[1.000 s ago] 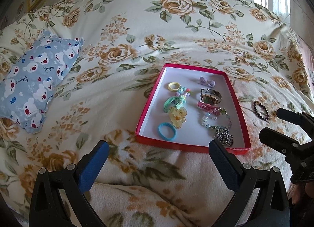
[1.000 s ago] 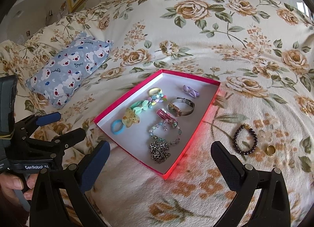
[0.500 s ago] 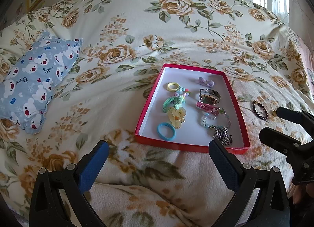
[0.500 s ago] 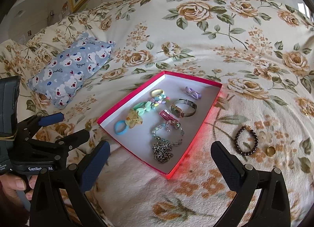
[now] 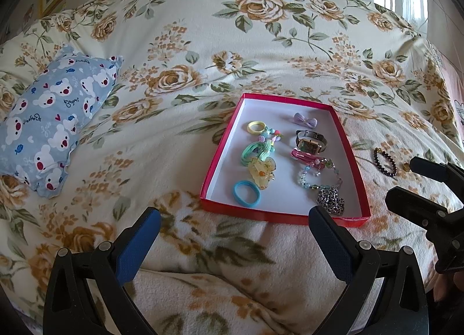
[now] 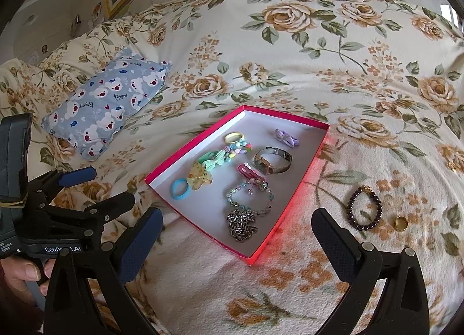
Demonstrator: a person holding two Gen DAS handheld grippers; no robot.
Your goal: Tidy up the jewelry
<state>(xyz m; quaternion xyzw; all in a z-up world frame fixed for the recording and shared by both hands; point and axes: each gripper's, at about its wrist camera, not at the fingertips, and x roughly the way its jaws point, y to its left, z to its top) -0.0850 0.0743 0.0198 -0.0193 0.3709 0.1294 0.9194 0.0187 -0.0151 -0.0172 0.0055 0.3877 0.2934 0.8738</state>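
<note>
- Over the last second almost nothing has moved: both views have only drifted slightly nearer the red box (image 6: 203,143), so no pickup has begun.
- The left gripper (image 5: 232,245) and right gripper (image 6: 235,245) are spread wide, fingers holding nothing.
- A dark bead bracelet (image 6: 364,208) and gold ring (image 6: 401,223) lie on the bed (image 6: 319,45) outside the box, probably next.
- The right gripper's path looks unobstructed; a blue pillow (image 6: 107,106) lies well apart.

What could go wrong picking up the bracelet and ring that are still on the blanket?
The gold ring is small and lies on fuzzy blanket, so the open right gripper may snag pile or miss it. The dark bead bracelet could drape and slip. The red tray sits on soft bedding and may tip if nudged.
</note>
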